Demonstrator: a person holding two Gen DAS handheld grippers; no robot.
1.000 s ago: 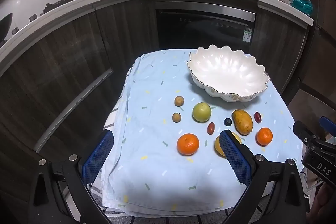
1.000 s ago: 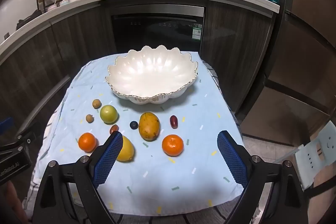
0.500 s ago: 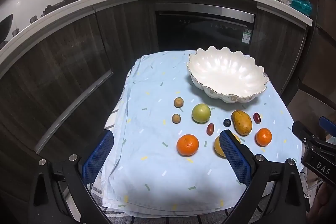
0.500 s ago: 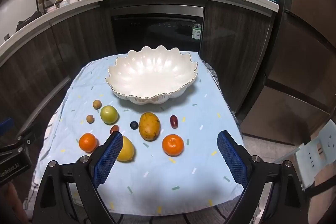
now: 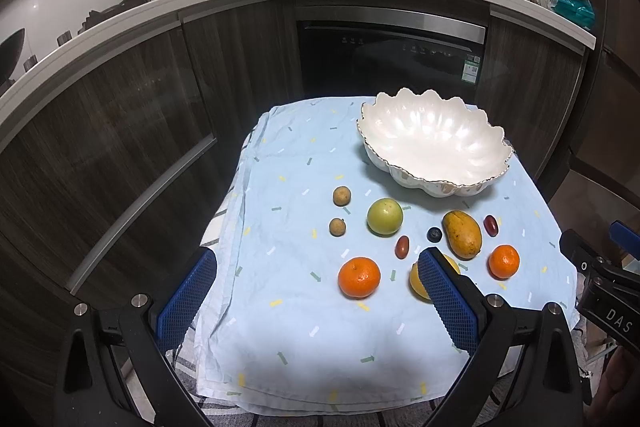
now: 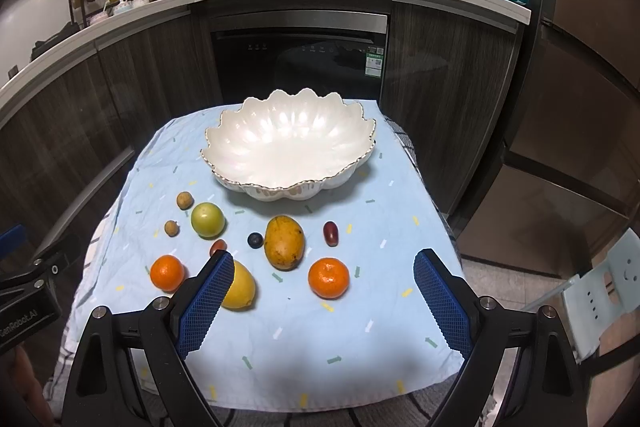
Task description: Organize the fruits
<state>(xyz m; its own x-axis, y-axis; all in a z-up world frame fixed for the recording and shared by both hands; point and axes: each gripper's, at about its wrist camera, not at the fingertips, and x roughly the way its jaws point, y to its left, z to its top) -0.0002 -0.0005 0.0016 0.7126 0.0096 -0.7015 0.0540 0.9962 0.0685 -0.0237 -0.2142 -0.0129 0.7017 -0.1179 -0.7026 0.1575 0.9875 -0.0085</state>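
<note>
Both grippers (image 5: pixel 316 291) (image 6: pixel 324 295) spread, empty; two oranges (image 6: pixel 329 277), two longans (image 6: pixel 185 200), one bowl (image 6: pixel 352 131).

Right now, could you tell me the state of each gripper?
Left gripper: open, holding nothing.
Right gripper: open, holding nothing.

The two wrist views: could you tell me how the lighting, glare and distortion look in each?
Left wrist view: strong fisheye bending of the counter edge, dark vignette corners, soft glare inside the white bowl, a dim shadow band across the near tablecloth. Right wrist view: the same barrel distortion, bright highlights on the bowl, fruit sharp, cabinets underexposed.
</note>
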